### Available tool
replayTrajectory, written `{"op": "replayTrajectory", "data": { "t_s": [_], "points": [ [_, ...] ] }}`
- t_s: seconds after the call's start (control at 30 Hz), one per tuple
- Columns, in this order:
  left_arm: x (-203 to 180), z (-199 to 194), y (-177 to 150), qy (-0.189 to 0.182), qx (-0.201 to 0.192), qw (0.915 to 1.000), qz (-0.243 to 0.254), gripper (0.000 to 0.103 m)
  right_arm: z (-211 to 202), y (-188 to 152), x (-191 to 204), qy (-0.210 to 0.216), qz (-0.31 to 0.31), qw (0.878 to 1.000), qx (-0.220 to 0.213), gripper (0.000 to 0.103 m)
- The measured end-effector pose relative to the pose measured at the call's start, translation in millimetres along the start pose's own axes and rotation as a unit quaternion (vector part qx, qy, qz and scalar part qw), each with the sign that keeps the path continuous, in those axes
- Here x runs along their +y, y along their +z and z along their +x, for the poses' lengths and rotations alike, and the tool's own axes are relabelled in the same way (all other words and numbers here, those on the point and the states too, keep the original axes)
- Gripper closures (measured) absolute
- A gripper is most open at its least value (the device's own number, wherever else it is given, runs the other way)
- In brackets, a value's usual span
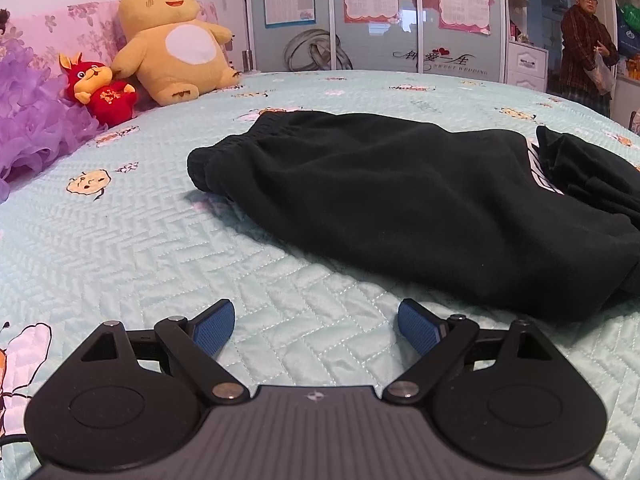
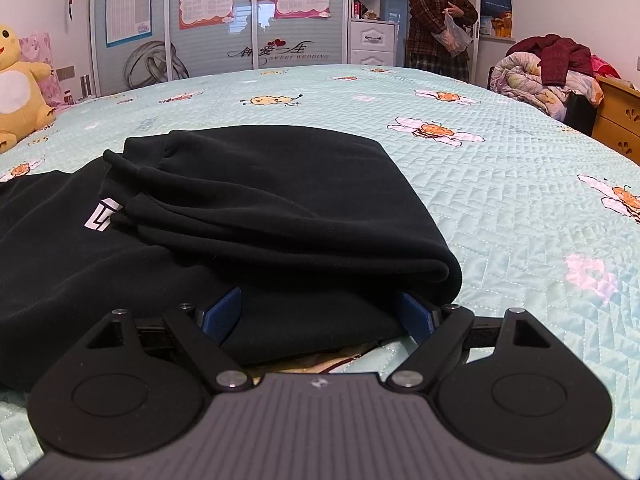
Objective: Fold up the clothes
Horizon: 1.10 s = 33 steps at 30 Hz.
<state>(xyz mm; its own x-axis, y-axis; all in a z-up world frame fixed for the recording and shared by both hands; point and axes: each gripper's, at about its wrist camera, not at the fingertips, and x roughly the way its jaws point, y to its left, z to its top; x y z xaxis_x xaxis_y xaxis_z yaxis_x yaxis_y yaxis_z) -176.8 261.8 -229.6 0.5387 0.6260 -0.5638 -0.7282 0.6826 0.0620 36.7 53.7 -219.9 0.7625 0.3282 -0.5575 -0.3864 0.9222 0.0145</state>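
Plainly, the black garment [image 1: 400,200] lies folded on the bed [image 1: 120,240], a soft fleece-like piece with a ribbed, gathered band at its left end and a white printed mark [image 2: 102,216] showing where one layer laps over another. In the left wrist view it sits ahead and to the right of the left claw [image 1: 316,326], whose blue pads [image 1: 214,330] stand wide apart over bare quilt, gripping nothing. In the right wrist view the right claw [image 2: 320,314] is also spread, with the near folded edge of the garment lying between its pads [image 2: 224,314]; the cloth seems to brush them, though whether they press it is hard to judge, and they look released.

From left to right, the room shows purple ruffles [image 1: 28,112], a small red plush toy [image 1: 102,90] beside a large yellow plush toy [image 1: 172,40], then a wardrobe [image 1: 360,20] with paper sheets on its sliding doors, a person in a plaid coat [image 2: 438,20] holding a plastic bag, and heaped bedding [image 2: 544,68] next to a wooden cabinet [image 2: 618,120]. The quilt is pale mint, stitched in a herringbone pattern with cartoon bees.
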Motion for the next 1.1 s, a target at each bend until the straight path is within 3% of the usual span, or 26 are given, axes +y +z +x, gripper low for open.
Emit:
{"op": "replayTrajectory", "data": {
  "t_s": [1.1],
  "points": [
    [3.1,-0.4,2.0,-0.007,0.011,0.9998,-0.013,0.008,-0.1,-0.7,-5.3,0.015,0.019,1.0,-0.004,0.019]
  ]
}}
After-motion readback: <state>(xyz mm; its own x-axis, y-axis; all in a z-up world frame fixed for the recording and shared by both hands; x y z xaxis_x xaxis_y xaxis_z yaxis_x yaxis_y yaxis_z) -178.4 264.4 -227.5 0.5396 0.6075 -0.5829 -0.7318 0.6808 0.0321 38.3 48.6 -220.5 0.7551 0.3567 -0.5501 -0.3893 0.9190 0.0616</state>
